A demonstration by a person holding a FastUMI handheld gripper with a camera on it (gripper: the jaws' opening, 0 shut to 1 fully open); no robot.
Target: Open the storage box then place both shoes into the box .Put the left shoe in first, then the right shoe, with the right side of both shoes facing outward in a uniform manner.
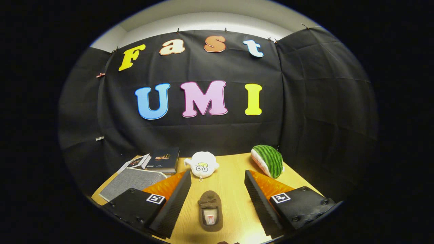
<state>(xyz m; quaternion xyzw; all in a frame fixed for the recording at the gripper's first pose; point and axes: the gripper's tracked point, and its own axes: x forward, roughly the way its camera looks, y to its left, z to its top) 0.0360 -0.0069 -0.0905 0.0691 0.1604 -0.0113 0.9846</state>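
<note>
Pale wooden table point(234, 189) inside black-draped booth; grey fabric storage box point(130, 185) lay shut left of gripper point(217, 200), whose fingers stood wide, empty, framing one brown shoe point(210, 210), probably lining up a pick

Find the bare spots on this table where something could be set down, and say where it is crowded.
Bare wood lies between the white plush toy and the watermelon plush, and around the brown slipper, which sits between the open tool's fingers. The crowded corner is beyond the left finger: books and a grey box sit close together on the table.
</note>
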